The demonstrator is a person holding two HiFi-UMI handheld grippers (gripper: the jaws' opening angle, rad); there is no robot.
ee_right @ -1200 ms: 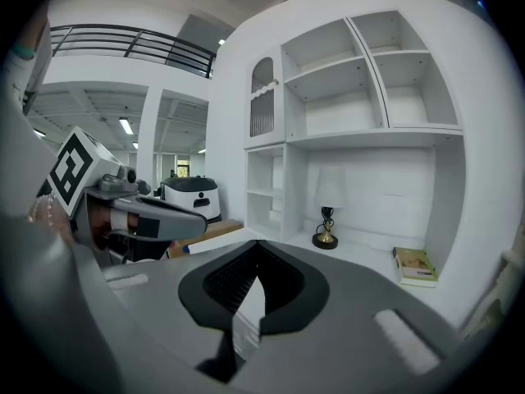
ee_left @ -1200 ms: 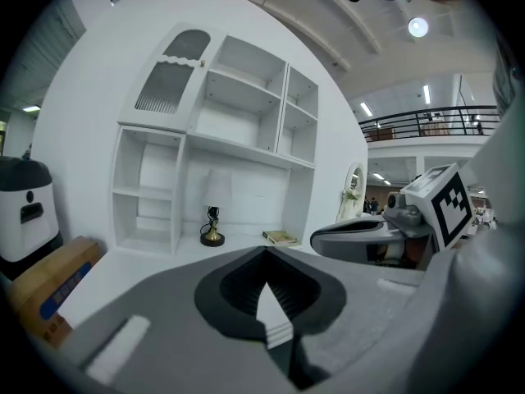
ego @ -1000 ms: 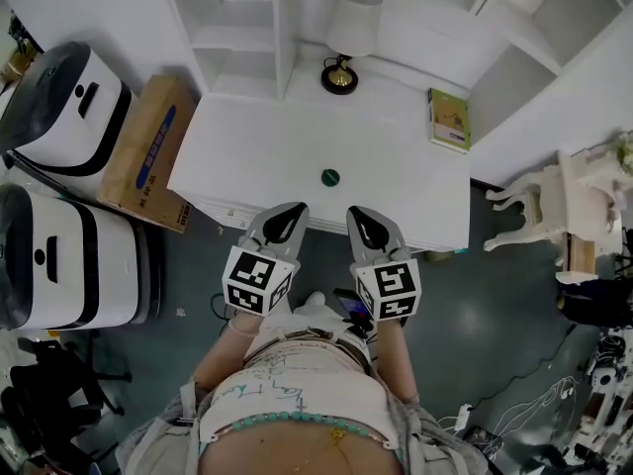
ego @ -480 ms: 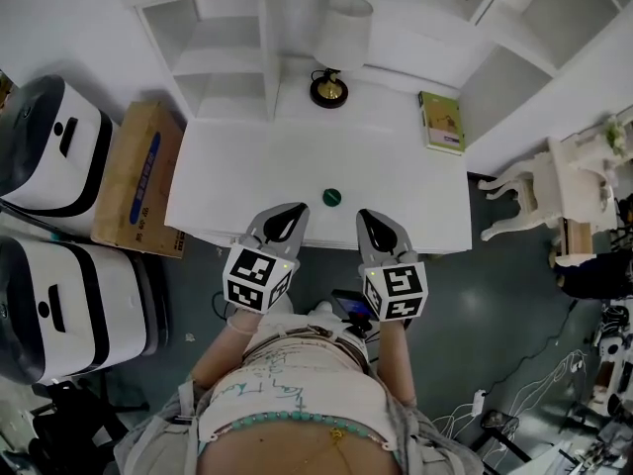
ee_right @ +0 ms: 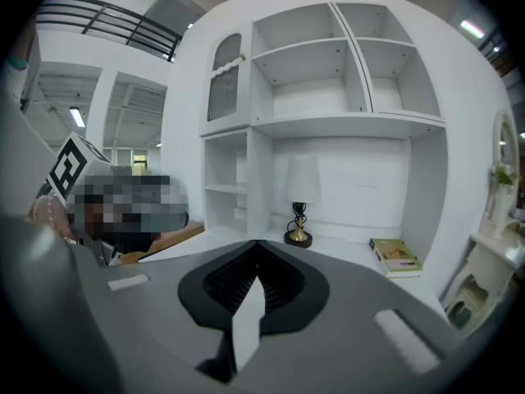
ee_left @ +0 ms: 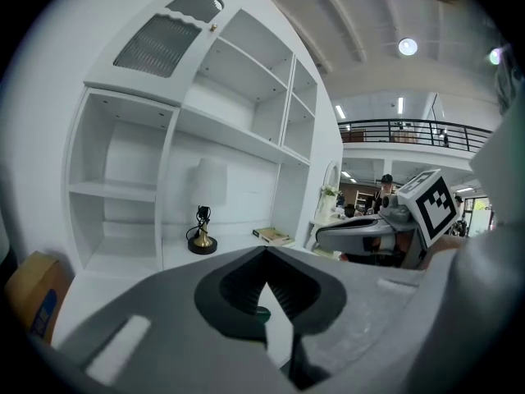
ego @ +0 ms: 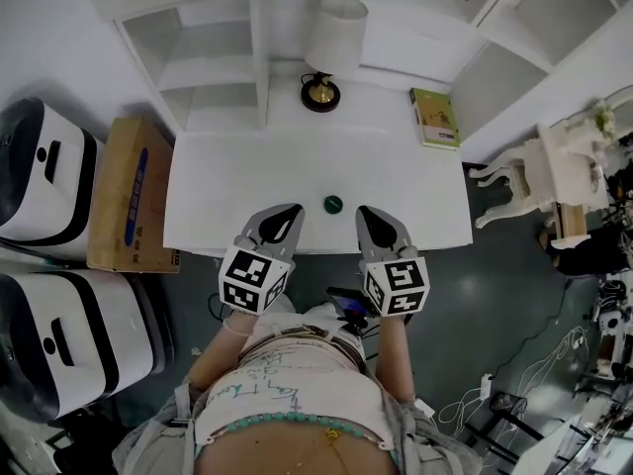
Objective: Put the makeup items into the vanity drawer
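A small round green makeup item (ego: 333, 204) lies near the front edge of the white vanity top (ego: 227, 186). In the head view it sits between my two grippers, just beyond their tips. My left gripper (ego: 295, 207) reaches over the front edge to the item's left, its jaw tips closed together on nothing. A sliver of the green item (ee_left: 259, 311) shows through the gap behind those tips (ee_left: 264, 251). My right gripper (ego: 362, 209) hangs to the item's right, also shut and empty (ee_right: 257, 243). No open drawer is in view.
A lamp (ego: 321, 92) and a book (ego: 435, 117) stand at the back of the vanity top, below open white shelves (ego: 208, 57). A cardboard box (ego: 117, 196) and two white machines (ego: 49, 166) sit on the floor at left. A small white chair (ego: 514, 181) stands at right.
Both grippers have moved forward, side by side, from in front of the vanity to over its front edge. The green item now lies closer between their tips.
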